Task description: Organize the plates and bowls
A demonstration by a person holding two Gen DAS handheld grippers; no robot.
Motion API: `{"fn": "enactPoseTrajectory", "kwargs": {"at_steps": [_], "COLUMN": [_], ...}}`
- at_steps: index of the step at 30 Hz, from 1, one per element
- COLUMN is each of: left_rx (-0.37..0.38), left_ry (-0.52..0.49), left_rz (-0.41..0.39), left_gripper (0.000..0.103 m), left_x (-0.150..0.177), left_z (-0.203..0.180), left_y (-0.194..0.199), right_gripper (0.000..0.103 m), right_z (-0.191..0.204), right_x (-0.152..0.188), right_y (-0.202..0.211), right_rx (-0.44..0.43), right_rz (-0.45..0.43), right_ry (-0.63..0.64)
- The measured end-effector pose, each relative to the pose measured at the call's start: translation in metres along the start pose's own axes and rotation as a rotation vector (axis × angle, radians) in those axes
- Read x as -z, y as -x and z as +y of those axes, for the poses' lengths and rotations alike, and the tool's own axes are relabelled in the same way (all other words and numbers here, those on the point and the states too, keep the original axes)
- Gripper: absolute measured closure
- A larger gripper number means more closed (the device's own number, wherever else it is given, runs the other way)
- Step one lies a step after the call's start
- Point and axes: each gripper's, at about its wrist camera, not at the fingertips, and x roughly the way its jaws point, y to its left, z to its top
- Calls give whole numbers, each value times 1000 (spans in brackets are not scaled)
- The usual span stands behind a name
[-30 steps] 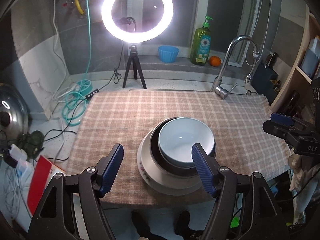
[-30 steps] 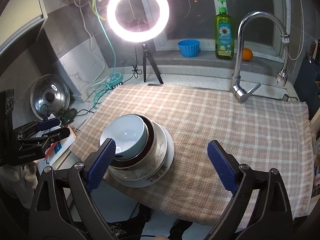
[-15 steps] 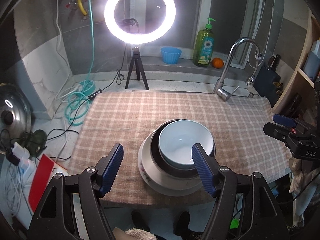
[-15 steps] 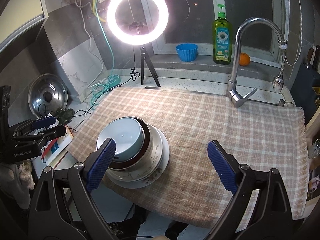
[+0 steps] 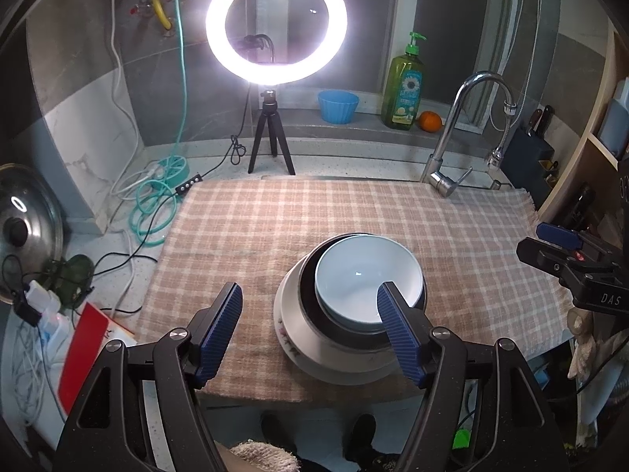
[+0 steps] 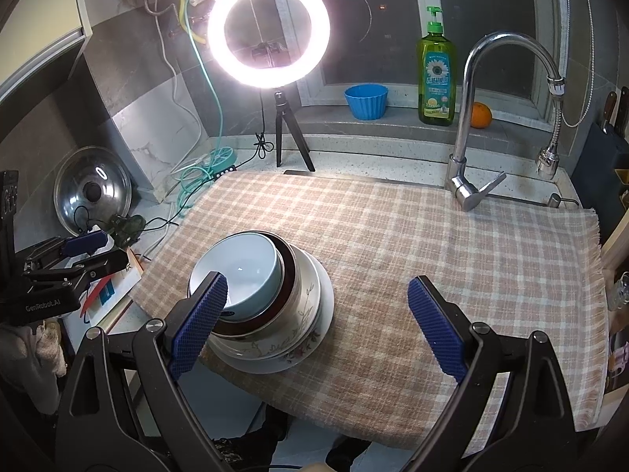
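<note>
We see a pale blue bowl (image 6: 240, 271) nested in a dark brown-rimmed bowl (image 6: 290, 275), over a white plate (image 6: 314, 314) painted with flower sprigs. The cloth (image 6: 393, 236) under them is a tan and cream check. Our gripper pads (image 5: 220, 326) are ribbed dark blue on black frames. Behind, the cup (image 6: 366, 101) is bright blue, the soap bottle (image 6: 436, 78) green, the fruit (image 6: 481, 115) orange.

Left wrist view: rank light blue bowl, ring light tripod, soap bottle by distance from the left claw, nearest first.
From the left claw, which is open:
1. Light blue bowl, top of the dish stack, just ahead by the right finger.
2. Ring light tripod, past the checked cloth, ahead and slightly left.
3. Soap bottle, back on the window ledge, ahead right.
</note>
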Motion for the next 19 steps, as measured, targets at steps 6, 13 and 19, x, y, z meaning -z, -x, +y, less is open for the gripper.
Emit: {"fn": "enactPoseTrajectory", "kwargs": {"at_steps": [6,13,19], "left_rx": [1,-7,-3], "left_ry": [3,-4,-20], "left_rz": [-6,-2,-7], "left_gripper": [32,32,32], "left_x": [0,-2,-5], "left_z": [1,3,3], "left_y": [-1,-4,-6], "right_gripper": [8,8,8], "right_z": [-1,-3,-7], "right_x": [0,2,3], "right_y": [-2,-4,-8], "right_rx": [2,5,4], "right_rz": [5,3,6], "right_ry": [1,-13,-21]}}
